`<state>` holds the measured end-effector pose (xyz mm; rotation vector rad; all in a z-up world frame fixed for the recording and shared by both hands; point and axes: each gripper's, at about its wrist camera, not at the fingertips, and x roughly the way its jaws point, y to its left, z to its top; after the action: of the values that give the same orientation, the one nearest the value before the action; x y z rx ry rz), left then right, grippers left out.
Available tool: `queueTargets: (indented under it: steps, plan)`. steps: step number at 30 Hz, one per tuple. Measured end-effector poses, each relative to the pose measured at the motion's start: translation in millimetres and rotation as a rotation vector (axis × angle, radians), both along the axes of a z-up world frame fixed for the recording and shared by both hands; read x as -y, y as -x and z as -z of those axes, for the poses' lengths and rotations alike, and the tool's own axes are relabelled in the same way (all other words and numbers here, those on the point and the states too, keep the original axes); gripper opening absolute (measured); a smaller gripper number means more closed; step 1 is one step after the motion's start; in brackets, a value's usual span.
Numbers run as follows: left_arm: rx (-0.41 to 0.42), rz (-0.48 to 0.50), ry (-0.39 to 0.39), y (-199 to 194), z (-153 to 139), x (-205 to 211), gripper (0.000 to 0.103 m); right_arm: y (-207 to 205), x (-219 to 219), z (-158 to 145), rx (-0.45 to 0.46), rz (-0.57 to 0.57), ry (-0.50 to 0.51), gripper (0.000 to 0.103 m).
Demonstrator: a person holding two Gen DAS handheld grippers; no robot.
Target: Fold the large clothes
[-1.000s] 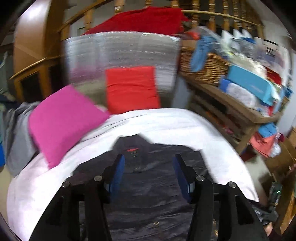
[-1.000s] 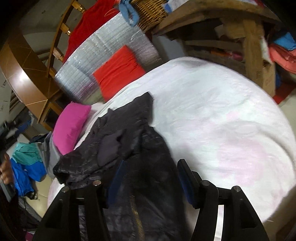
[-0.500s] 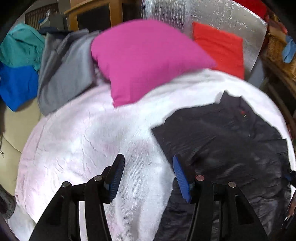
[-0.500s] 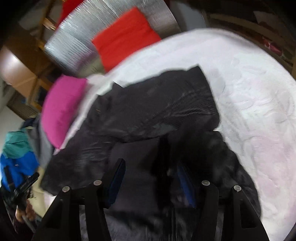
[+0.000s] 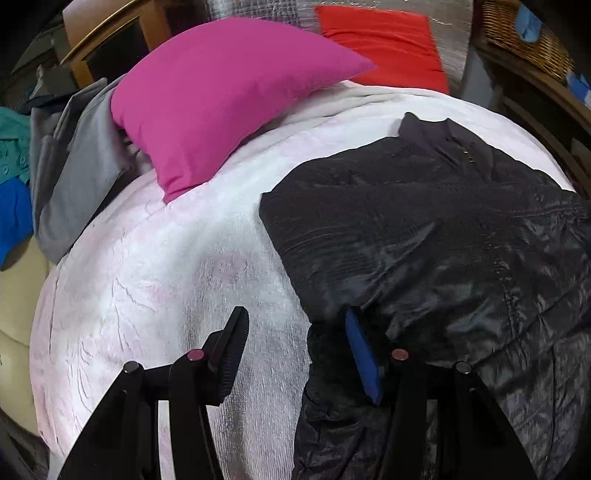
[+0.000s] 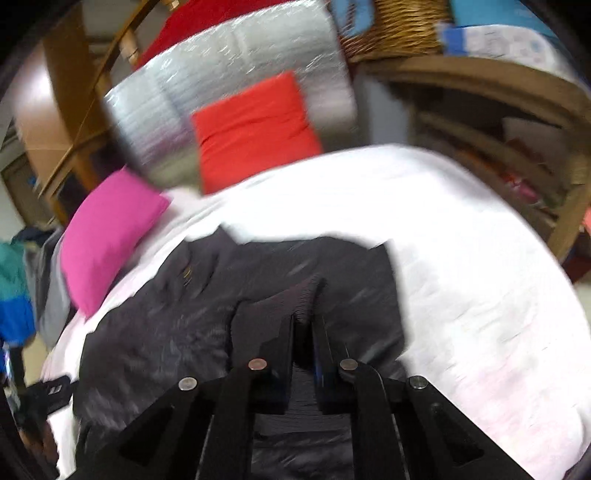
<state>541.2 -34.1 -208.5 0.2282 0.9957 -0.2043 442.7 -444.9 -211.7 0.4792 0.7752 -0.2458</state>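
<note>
A black shiny jacket lies spread on the white blanket of the bed, collar toward the far side. My left gripper is open and low over the blanket at the jacket's left edge, its right finger touching the fabric. In the right wrist view the jacket fills the lower middle. My right gripper is shut on a ribbed cuff or hem of the jacket, which stands up between the jaws. That view is blurred.
A pink pillow and a red cushion lie at the head of the bed. Grey, teal and blue clothes pile at the left. Wooden shelves with a wicker basket stand at the right.
My right gripper has closed on the jacket's ribbed edge and tilted upward. My left gripper swung left off the jacket, then settled at its left edge, still open.
</note>
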Motion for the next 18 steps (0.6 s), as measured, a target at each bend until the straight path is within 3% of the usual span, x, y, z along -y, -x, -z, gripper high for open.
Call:
queueTargets:
  steps: [4,7,8,9,11,13,18]
  plan:
    - [0.003,0.006,-0.003,-1,-1,6,0.056,-16,19,51,-0.170,0.001,-0.114,0.015]
    - [-0.021,0.018,-0.032,-4,8,17,0.058,-3,25,51,-0.110,-0.010,-0.186,0.027]
    - [-0.025,0.019,-0.046,-5,11,20,0.059,1,29,48,-0.080,-0.004,-0.220,0.045]
    - [-0.028,0.017,-0.046,-5,13,20,0.059,11,36,43,-0.023,0.009,-0.273,0.071]
    - [-0.035,0.008,-0.019,-4,15,16,0.059,28,46,32,0.048,0.074,-0.258,0.086]
    - [-0.050,-0.004,0.027,-4,15,9,0.060,34,47,29,0.031,0.080,-0.202,0.086]
    - [-0.072,-0.060,0.126,-12,9,-10,0.062,19,57,53,-0.049,0.051,-0.272,0.084]
